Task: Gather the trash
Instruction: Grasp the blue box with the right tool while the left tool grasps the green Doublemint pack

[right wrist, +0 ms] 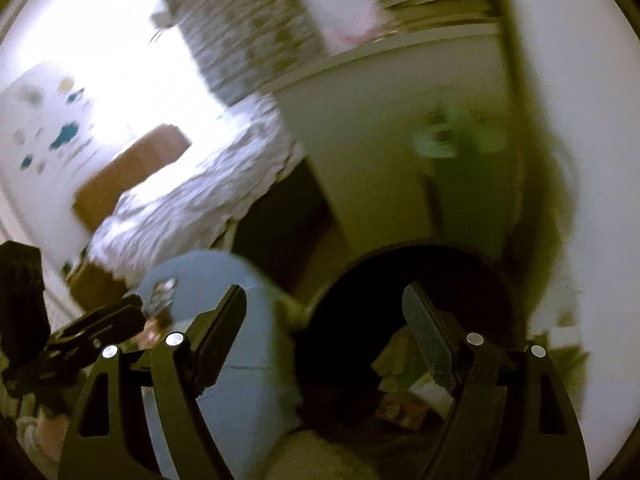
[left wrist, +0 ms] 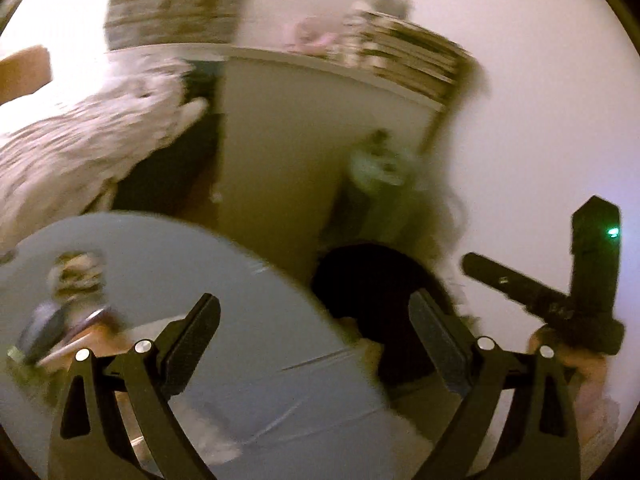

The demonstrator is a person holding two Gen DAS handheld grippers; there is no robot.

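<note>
Both the left gripper (left wrist: 314, 334) and right gripper (right wrist: 324, 328) are spread and empty; some trash (right wrist: 400, 404) lies in the bin (right wrist: 332, 280), while wrappers (left wrist: 76, 276) remain on the bench (left wrist: 168, 248)

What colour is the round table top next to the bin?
Pale blue-grey. The round table top shows best in the left wrist view, beside the dark bin.
</note>
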